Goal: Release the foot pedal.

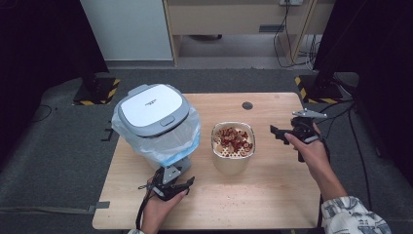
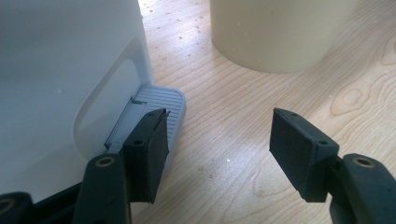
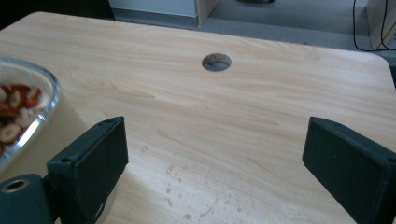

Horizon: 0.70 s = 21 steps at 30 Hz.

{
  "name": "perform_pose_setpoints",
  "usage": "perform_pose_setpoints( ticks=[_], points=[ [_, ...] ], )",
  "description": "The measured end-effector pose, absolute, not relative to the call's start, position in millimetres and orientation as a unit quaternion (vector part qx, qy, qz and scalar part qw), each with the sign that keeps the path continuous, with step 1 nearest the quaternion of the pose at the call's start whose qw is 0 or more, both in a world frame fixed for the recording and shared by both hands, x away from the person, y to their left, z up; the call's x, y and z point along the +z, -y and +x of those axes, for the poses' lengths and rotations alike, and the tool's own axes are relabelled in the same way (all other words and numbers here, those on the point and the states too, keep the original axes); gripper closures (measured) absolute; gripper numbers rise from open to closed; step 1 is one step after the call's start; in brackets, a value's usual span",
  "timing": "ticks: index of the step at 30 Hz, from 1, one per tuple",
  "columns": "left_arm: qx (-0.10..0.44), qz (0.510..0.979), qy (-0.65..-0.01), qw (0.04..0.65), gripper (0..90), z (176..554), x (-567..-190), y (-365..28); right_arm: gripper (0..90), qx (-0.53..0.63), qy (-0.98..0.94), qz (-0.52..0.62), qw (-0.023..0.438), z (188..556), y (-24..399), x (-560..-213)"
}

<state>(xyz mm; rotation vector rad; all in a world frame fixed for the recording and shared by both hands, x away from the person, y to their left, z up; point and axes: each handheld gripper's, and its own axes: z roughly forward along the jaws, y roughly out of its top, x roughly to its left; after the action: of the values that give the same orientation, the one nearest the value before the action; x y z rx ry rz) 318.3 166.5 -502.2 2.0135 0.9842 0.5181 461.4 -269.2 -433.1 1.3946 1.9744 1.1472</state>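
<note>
A white pedal bin [image 1: 156, 122] with a grey-rimmed shut lid and a clear bag liner stands on the left of the wooden table [image 1: 272, 195]. Its grey foot pedal [image 2: 159, 109] lies just ahead of my left gripper [image 2: 219, 149], which is open, its left jaw touching or hovering over the pedal. In the high view my left gripper [image 1: 170, 185] sits low at the bin's front. A cream container [image 1: 233, 146] holding red and pale food scraps stands at the table's middle. My right gripper [image 1: 282, 134] is open, held to the right of that container [image 3: 23, 116], nothing between its jaws.
A round cable hole [image 3: 216, 62] pierces the table at the back. Crumbs speckle the wood in front of the container. Black stands with yellow-striped bases [image 1: 311, 87] flank the table's far corners, and cables trail on the floor at the right.
</note>
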Motion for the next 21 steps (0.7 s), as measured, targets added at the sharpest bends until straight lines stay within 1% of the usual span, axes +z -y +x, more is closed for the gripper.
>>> perform_pose_setpoints(
  ticks=[11,21],
  points=[
    [0.198,0.803,-0.390,0.405,34.9,318.5,-503.6,-165.3,7.3,0.399,-0.729,0.514,0.212,444.3,271.2,-471.0],
    [0.196,0.805,-0.389,0.403,32.9,317.7,-505.3,-162.2,7.1,0.379,-0.735,0.526,0.197,443.5,269.0,-494.8]
  ],
)
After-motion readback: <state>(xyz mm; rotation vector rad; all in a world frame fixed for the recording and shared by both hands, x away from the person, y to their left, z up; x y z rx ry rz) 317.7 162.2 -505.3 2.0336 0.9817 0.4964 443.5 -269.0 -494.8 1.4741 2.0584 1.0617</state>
